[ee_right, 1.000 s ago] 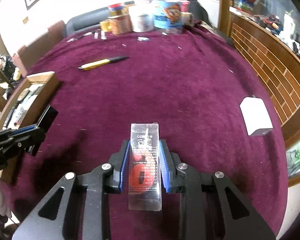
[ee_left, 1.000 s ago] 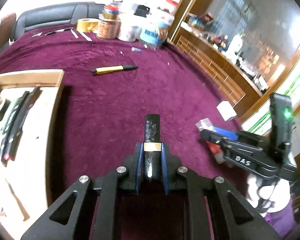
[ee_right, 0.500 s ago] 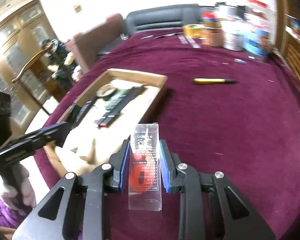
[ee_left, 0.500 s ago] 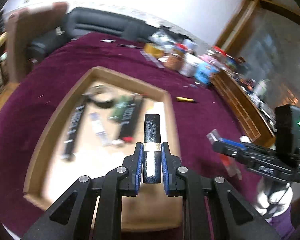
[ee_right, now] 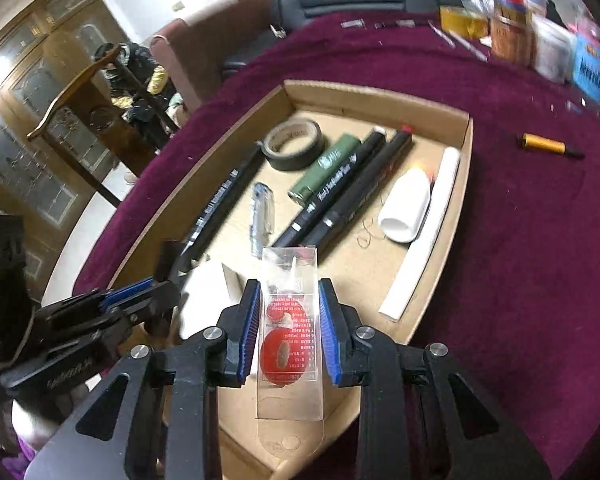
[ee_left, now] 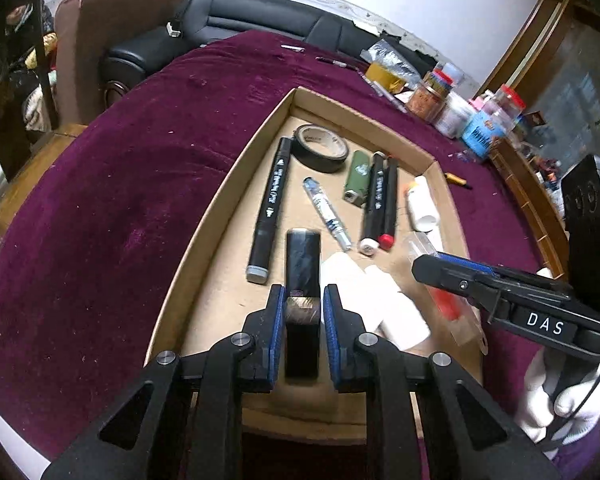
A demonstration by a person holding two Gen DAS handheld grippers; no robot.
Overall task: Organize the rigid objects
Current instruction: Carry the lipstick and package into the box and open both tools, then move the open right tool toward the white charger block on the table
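Above the cardboard tray, left fingers are opening around a black block — right fingers clamp a clear packet.

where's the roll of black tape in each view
Left wrist view: the roll of black tape lies at the far end of the cardboard tray, above centre.
Right wrist view: the same roll lies at the tray's far end, left of centre.
Shared landmark: the green lighter beside it.

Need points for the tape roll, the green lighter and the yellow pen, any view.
tape roll [ee_left: 320, 148], left wrist view, on the near side of its ring.
green lighter [ee_right: 327, 170], right wrist view, mid body.
yellow pen [ee_right: 543, 145], right wrist view, on the yellow barrel, lying on the cloth outside the tray.
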